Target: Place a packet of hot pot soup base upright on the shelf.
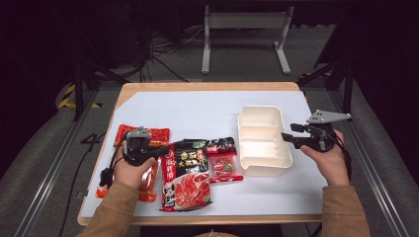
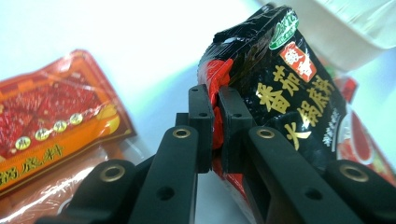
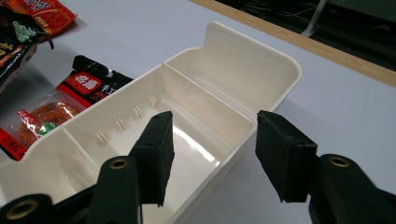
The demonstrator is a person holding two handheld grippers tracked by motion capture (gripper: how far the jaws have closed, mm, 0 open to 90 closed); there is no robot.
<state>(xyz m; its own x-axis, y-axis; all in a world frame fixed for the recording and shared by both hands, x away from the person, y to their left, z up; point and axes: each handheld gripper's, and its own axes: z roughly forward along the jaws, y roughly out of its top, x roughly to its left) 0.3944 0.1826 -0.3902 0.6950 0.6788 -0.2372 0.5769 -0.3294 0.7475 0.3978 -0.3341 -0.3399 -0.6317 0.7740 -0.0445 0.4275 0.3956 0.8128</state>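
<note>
My left gripper [image 1: 162, 151] is shut on the left edge of a black hot-pot soup packet [image 1: 191, 154]. In the left gripper view the jaws pinch the red-and-black edge of that packet [image 2: 285, 93], which stands raised off the white sheet. My right gripper [image 1: 287, 138] is open at the right wall of a cream divided box [image 1: 261, 112]. In the right gripper view the open gripper [image 3: 212, 140] straddles the box's near wall [image 3: 243, 60], with nothing between the jaws. The box's compartments are bare.
An orange-red packet [image 1: 148, 134] lies at the far left behind my left hand. A red packet [image 1: 187, 191] lies near the table's front edge. A small packet with a black top [image 1: 223, 161] lies just left of the box.
</note>
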